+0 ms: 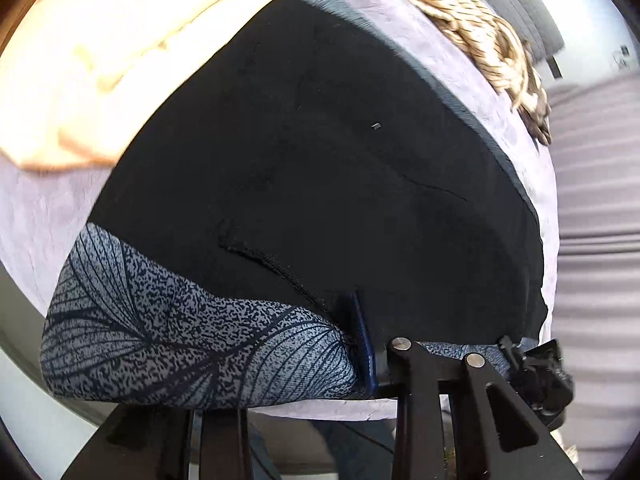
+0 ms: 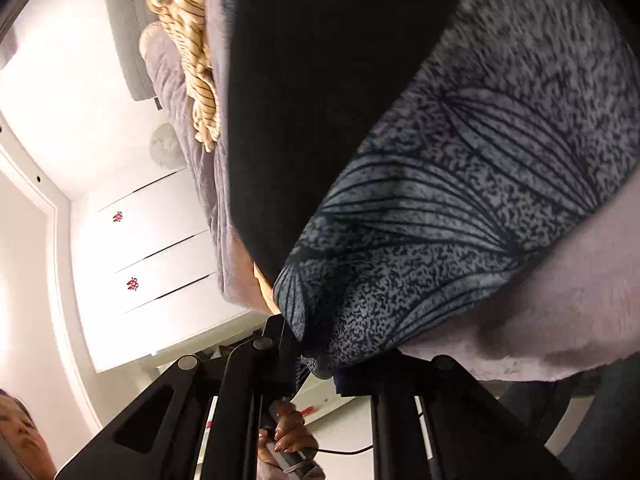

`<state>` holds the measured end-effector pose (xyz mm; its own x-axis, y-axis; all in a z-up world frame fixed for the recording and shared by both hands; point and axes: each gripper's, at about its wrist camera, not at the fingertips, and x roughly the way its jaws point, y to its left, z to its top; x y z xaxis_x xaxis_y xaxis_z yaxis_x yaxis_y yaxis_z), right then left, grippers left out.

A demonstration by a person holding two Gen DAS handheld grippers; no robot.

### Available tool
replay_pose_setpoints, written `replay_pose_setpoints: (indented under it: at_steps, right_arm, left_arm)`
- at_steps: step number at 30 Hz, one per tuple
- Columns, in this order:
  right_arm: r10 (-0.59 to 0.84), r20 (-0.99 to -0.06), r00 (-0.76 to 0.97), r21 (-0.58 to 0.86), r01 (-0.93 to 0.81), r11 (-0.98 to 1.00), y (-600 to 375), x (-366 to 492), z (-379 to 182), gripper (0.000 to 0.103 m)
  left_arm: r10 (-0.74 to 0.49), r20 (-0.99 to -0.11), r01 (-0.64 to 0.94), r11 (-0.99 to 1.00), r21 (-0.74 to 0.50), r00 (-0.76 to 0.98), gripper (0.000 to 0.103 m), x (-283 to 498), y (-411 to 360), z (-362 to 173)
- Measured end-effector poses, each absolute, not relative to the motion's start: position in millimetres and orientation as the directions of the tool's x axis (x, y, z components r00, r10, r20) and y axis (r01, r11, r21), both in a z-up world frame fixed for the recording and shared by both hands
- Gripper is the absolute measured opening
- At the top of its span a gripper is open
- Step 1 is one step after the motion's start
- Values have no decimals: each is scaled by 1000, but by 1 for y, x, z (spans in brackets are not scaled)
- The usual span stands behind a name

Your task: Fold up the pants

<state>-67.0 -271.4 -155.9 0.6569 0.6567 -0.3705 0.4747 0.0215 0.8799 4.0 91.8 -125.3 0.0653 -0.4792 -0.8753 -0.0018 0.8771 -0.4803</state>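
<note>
Right at the tips of my left gripper I am pinching the patterned grey edge of the pants, my fingers closed on the cloth, and my right gripper is clamping the same patterned band just ahead of its fingers. Beyond both grippers the black pants are lying spread over the lilac bedspread. Farther off, a pale yellow cloth is lying to the left of my left gripper and a striped tan blanket is bunched at the far right.

Striped cloth and yellow garment flank pants.
</note>
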Motion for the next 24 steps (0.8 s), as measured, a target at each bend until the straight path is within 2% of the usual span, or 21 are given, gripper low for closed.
replay_pose_setpoints:
  at_steps: [6, 10, 14, 16, 18, 19, 24]
  right_arm:
    - [671, -505, 543, 863, 345, 370, -284, 10, -62, 12]
    - [719, -514, 467, 858, 283, 429, -304, 91, -38, 12]
    - [735, -558, 385, 829, 282, 483, -319, 171, -55, 13]
    - [726, -597, 340, 802, 281, 528, -337, 195, -76, 16]
    - [713, -641, 283, 766, 288, 574, -341, 221, -105, 16]
    - [700, -667, 256, 743, 296, 600, -342, 233, -120, 16]
    - [695, -691, 200, 708, 377, 596, -348, 262, -182, 17]
  left_arm:
    - [-506, -851, 78, 862, -500, 136, 33, 38, 81, -74]
    - [-509, -826, 167, 860, -482, 242, 33, 85, 59, -42]
    - [-467, -838, 144, 884, -444, 281, 33, 143, 34, -56]
    - [-398, -871, 135, 917, -375, 287, 33, 172, 16, -79]
    - [-302, -902, 123, 953, -277, 308, 38, 193, 7, -100]
    - [-278, -910, 111, 960, -255, 308, 44, 203, 6, -112]
    - [-262, -917, 61, 965, -255, 300, 45, 222, 11, -127]
